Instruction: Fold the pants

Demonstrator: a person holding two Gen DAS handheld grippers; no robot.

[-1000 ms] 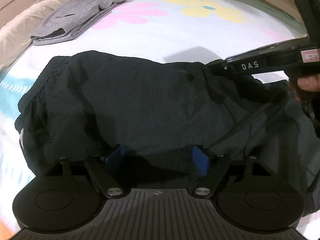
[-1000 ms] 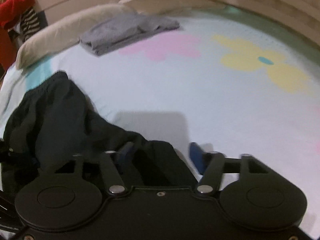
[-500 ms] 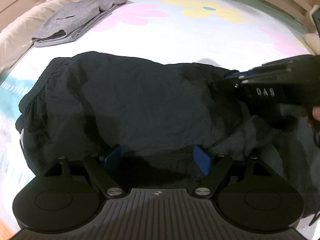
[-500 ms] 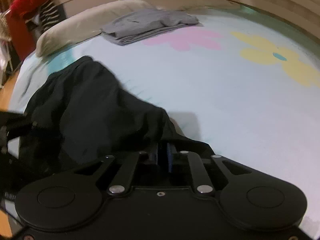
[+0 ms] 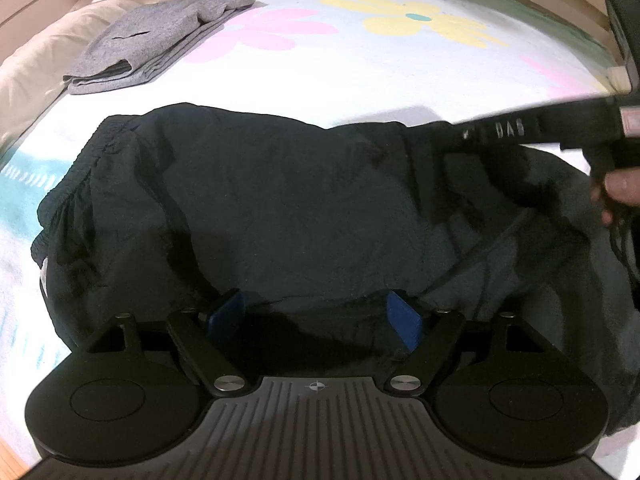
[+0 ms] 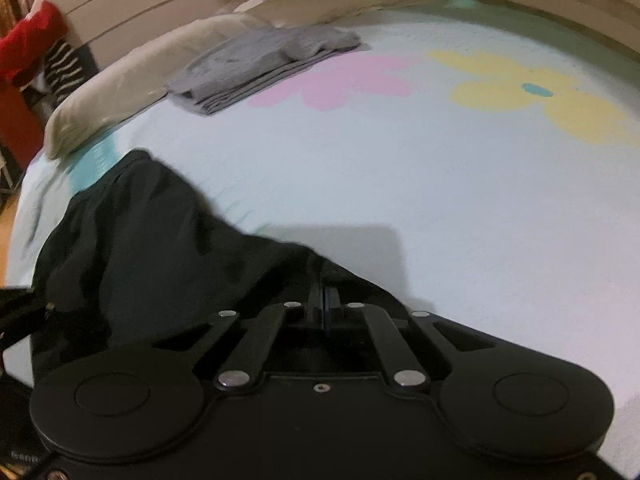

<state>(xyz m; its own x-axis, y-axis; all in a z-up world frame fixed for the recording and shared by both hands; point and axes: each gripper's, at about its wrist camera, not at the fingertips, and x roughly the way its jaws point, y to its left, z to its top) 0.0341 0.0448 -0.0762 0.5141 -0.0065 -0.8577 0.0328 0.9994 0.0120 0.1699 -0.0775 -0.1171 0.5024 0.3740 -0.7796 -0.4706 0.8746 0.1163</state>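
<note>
Black pants (image 5: 280,208) lay crumpled across the near part of a bed (image 5: 360,80) covered by a white sheet printed with pink and yellow flowers, the elastic waistband toward the left in the left wrist view. The left gripper (image 5: 316,314) stood over the near edge of the pants with its jaws wide; dark fabric lay between and beneath the two blue pads (image 5: 404,320), which did not press on it. The right gripper (image 6: 323,304), seen from the left wrist view as a black bar entering from the right (image 5: 520,130), had just been closing its jaws, which met on a fold at the far right edge of the pants; in the right wrist view the pads stood together with black cloth pinched between them. A fingertip of the person's hand (image 5: 622,190) showed below that bar. White letters on the bar's side read "DAS"; a small pale label at its right end was too blurred to read. A folded grey garment (image 5: 160,44) lay at the far left of the bed, well apart from the pants, beside a cream pillow (image 6: 120,96). Red and striped clothing (image 6: 36,48) hung past the bed's left side.
</note>
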